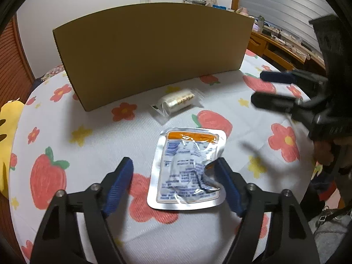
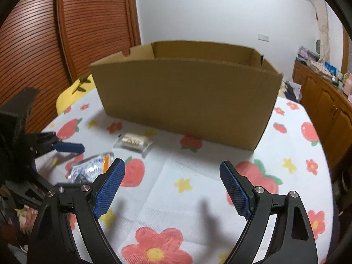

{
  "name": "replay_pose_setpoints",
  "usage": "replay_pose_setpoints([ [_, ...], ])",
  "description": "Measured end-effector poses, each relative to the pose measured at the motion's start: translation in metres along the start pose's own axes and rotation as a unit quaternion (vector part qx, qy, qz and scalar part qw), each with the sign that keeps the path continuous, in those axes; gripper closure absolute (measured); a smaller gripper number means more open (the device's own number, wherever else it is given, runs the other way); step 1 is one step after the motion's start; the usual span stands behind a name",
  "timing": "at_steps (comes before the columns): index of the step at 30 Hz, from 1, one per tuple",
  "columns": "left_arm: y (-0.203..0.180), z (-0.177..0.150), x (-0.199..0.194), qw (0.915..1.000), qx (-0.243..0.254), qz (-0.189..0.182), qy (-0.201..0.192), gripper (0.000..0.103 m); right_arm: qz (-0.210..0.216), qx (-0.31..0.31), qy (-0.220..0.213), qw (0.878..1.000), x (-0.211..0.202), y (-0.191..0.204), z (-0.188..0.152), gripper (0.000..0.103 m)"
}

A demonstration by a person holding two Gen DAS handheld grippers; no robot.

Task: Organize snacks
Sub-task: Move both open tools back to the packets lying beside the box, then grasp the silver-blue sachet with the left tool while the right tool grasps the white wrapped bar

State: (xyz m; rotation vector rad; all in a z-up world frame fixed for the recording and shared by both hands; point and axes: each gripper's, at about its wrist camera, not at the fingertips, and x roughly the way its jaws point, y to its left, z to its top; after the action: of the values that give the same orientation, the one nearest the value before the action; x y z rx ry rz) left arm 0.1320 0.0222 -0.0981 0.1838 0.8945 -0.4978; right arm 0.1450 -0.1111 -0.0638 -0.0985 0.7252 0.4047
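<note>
Strawberries and flowers are printed on the cloth (image 1: 92, 118) that covers the round surface, and on it the work is done. At the 6 o'clock edge of the left wrist view the left claw (image 1: 175, 172) stands open around the foil pouch (image 1: 187, 167); its right finger (image 1: 226, 184) seems to touch the crumpled right edge of the pouch, while the left finger (image 1: 120, 187) is apart from it, so nothing is gripped yet. I judge that the jaws are set on both sides of the pouch because this snack is the one to be lifted next. The pouch lies flat, silver and shiny, with an orange band at its far end and blue print that is too blurred to read; its near right corner is wrinkled and bent up. Toward 12 o'clock from it, near the box, lies the second snack, a small clear packet (image 1: 178, 102) with something pale and round inside. Behind this, at 12 o'clock, stands the cardboard box (image 1: 151, 52), brown and plain; the right wrist view shows it open at the top, so probably the snacks must go inside. At 3 o'clock in the left view the right claw (image 1: 257, 88) hangs over the cloth, wide open and empty, with only bare cloth between its fingers; it seems to wait for its turn.
</note>
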Motion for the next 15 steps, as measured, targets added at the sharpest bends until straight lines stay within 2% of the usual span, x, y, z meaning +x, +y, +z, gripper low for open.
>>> replay_pose_setpoints([
  [2, 0.001, 0.000, 0.000, 1.0000, -0.006, -0.004, -0.002, 0.034, 0.002, -0.004, 0.007, 1.000, 0.005, 0.002, -0.003, 0.014],
  [4, 0.003, 0.000, -0.001, 0.9999, -0.009, 0.004, -0.010, 0.048, 0.000, -0.007, 0.015, 1.000, 0.011, 0.004, -0.007, 0.014],
  [12, 0.015, -0.003, -0.008, 0.9979, -0.053, -0.020, -0.030, 0.049, 0.018, -0.015, 0.028, 0.999, 0.017, 0.005, -0.008, 0.014],
  [13, 0.018, -0.003, -0.009, 0.9972, -0.062, -0.024, -0.034, 0.052, 0.021, -0.014, 0.027, 0.999, 0.017, 0.004, -0.008, 0.014],
  [14, 0.019, -0.003, -0.011, 0.9965, -0.068, -0.031, -0.038, 0.067, 0.022, -0.013, 0.028, 0.999, 0.017, 0.003, -0.008, 0.014],
  [15, 0.022, -0.003, -0.014, 0.9957, -0.074, -0.031, -0.046, 0.068, 0.023, -0.012, 0.029, 0.999, 0.018, 0.002, -0.008, 0.014],
])
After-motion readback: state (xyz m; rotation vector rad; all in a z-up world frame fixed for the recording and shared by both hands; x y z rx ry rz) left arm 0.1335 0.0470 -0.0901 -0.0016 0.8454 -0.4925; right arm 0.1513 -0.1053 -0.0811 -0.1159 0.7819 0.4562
